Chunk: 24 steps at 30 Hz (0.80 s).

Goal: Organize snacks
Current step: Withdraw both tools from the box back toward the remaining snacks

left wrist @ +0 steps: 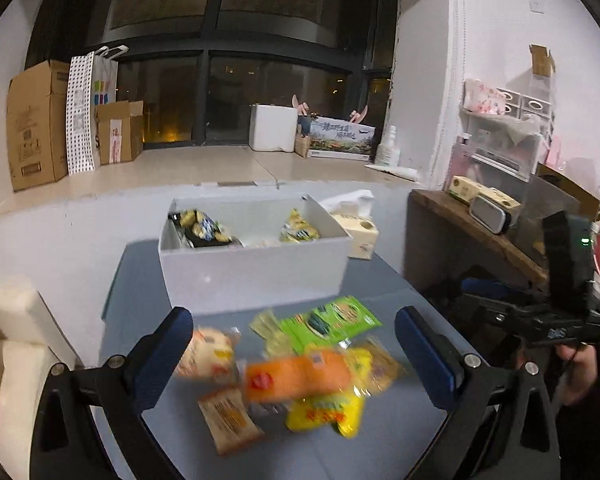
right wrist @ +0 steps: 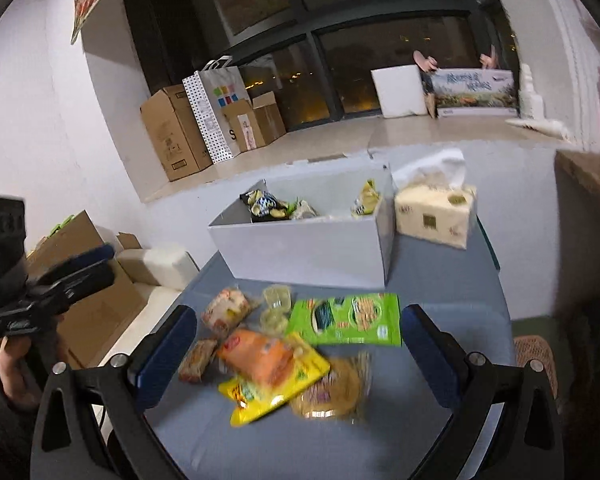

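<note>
Several snack packets lie in a loose heap on the grey table (right wrist: pixel 440 280), just in front of a white box (right wrist: pixel 312 244) that already holds a few wrapped snacks; the heap sits near the box's front wall, presumably so each packet needs only a short lift over the rim. In the heap an orange packet (right wrist: pixel 260 358) rests on top of a yellow packet (right wrist: pixel 268 390), a green packet (right wrist: pixel 348 320) lies flat closest to the box, and a pale round-ended packet (right wrist: pixel 224 312) and a small brown one (right wrist: pixel 196 360) lie on the left edge. A tissue pack (right wrist: pixel 434 216) stands beside the box's right end, touching or nearly so, and plays no evident part in the sorting. Both tools hover above the near edge of the table, angled down and forward at the heap. The left gripper (left wrist: pixel 296 356) has its blue fingers (left wrist: pixel 164 352) spread wide to either side of the heap, holding nothing; the right gripper (right wrist: pixel 300 356) is likewise spread wide and empty. Each wrist view also catches the other tool held off to the side, gripped by a hand (left wrist: pixel 580 372) low on its handle. My judgement is that most of the sorting is yet to be done, and the orange packet on top looks the easiest first pick.
</note>
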Motion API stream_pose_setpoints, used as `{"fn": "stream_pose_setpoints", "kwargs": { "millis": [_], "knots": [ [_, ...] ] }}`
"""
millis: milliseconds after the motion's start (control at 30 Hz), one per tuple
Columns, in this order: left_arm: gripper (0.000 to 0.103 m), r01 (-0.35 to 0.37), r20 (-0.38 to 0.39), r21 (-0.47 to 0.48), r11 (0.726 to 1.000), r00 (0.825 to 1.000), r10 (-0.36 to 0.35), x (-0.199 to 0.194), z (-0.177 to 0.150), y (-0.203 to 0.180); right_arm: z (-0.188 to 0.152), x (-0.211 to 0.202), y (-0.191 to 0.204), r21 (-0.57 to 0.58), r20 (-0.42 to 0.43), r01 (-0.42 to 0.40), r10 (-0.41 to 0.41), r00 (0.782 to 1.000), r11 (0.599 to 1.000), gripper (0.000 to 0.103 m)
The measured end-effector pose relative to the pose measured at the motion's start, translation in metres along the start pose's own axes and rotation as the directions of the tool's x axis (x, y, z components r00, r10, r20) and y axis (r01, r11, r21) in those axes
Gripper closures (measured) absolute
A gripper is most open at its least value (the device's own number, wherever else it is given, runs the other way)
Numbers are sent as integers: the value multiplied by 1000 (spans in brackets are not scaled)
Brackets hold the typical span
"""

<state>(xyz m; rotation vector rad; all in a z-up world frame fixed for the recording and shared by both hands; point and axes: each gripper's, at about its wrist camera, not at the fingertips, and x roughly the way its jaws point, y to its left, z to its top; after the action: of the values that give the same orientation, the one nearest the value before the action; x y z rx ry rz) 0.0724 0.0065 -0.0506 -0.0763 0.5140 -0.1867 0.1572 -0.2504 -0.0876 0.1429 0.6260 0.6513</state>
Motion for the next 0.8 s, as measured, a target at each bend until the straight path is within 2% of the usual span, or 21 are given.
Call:
{"fn": "stream_pose_setpoints", "kwargs": {
  "millis": [67,233,367,633,800],
  "knots": [
    [0,-39,-1,10,999,999,39,-4,-12,-3,-13,1,-7,33,-14,1,-1,1000,999,0],
    [0,-29,-45,-24,999,999,28,-1,-34,0,-30,14,-15,47,-63,26,-23,998,999,0],
    [0,-58,-70,-28,998,996,56,2,-46,3,-34,29,-13,32,-96,26,-22,995,999,0],
    [0,-71,-98,-67,995,993,64,1,-61,13,-43,79,16,-102,-229,-8,-16,973,995,0],
    [0,-69,-107,-64,996,992,62,0,-66,16,-44,120,35,-204,-283,-17,-42,958,979,0]
  ]
}}
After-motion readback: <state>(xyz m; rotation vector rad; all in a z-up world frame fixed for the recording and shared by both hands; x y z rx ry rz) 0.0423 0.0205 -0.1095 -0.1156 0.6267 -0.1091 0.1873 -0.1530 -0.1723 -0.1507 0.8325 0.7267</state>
